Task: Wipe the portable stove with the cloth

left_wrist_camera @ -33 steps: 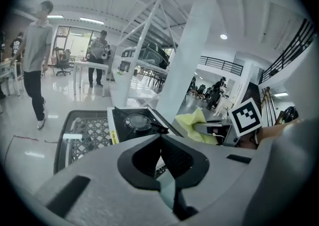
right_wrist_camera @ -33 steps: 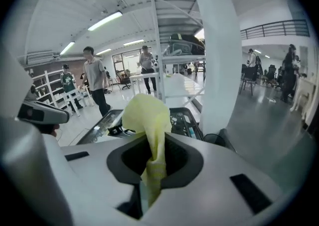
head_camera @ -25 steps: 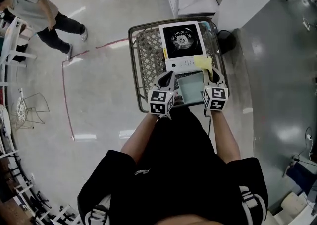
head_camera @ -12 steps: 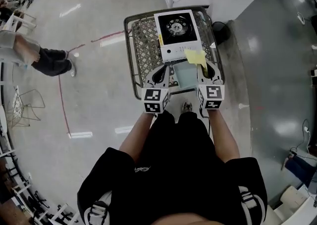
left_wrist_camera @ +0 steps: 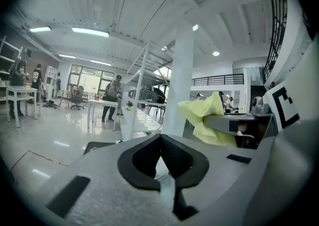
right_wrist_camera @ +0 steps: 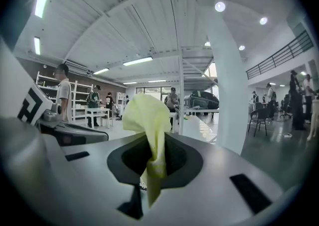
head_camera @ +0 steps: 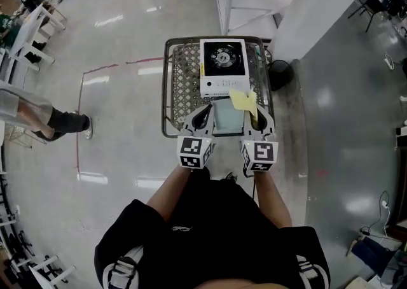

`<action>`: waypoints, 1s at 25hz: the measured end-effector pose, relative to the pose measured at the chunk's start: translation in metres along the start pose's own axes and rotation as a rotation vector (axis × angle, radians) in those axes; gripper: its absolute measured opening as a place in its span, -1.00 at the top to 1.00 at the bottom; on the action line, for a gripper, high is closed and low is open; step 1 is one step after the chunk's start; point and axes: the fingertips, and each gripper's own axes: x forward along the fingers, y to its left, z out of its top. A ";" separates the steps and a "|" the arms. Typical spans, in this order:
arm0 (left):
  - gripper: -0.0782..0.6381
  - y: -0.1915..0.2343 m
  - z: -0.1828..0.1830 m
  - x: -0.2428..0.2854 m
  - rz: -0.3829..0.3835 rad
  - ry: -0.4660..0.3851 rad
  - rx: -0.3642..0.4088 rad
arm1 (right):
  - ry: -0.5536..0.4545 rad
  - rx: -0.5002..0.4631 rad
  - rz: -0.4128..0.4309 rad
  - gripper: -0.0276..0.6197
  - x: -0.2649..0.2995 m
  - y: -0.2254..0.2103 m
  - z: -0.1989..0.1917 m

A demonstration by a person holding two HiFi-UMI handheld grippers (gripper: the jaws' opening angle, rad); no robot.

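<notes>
Wire cart [head_camera: 181, 93]: portable stove [head_camera: 223, 68] lies lengthwise away, controls [head_camera: 222, 83] nearest; right tool [head_camera: 254, 114] pinches cloth [head_camera: 243, 101], left tool [head_camera: 204, 111] clenched.

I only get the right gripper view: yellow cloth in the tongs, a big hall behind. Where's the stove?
Observer: The head view has the stove on a mesh table, just ahead of the right tongs and slightly to their left.
Operator: Which end faces me?
Observer: The white control panel; the burner is on the far half.
Operator: Is the cloth on it yet?
Observer: From above, the cloth overlaps the stove's near right corner; I can't tell whether it touches.
</notes>
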 end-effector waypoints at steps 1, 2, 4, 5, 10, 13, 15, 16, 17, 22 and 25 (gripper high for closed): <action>0.73 -0.006 0.006 -0.004 0.013 -0.021 0.002 | -0.019 -0.005 0.001 0.82 -0.008 -0.003 0.005; 0.73 -0.011 0.011 -0.008 0.027 -0.038 0.006 | -0.036 -0.004 0.001 0.82 -0.016 -0.007 0.010; 0.73 -0.021 0.020 -0.015 0.048 -0.061 0.014 | -0.060 0.004 0.002 0.82 -0.031 -0.013 0.017; 0.73 -0.025 0.024 -0.019 0.055 -0.067 0.018 | -0.066 0.006 0.002 0.82 -0.037 -0.014 0.020; 0.73 -0.037 0.031 -0.033 0.067 -0.074 0.032 | -0.081 -0.005 0.008 0.82 -0.059 -0.015 0.032; 0.73 -0.044 0.031 -0.035 0.069 -0.077 0.018 | -0.078 -0.005 0.011 0.82 -0.066 -0.020 0.031; 0.73 -0.049 0.034 -0.036 0.066 -0.088 0.016 | -0.083 -0.004 0.015 0.82 -0.068 -0.023 0.033; 0.73 -0.051 0.036 -0.035 0.063 -0.094 0.019 | -0.086 -0.005 0.018 0.82 -0.069 -0.024 0.034; 0.73 -0.053 0.036 -0.034 0.061 -0.099 0.021 | -0.089 -0.008 0.021 0.82 -0.069 -0.026 0.035; 0.73 -0.061 0.042 -0.030 0.054 -0.115 0.023 | -0.091 -0.018 0.036 0.82 -0.069 -0.024 0.037; 0.73 -0.064 0.043 -0.029 0.047 -0.118 0.021 | -0.088 -0.019 0.038 0.82 -0.069 -0.025 0.038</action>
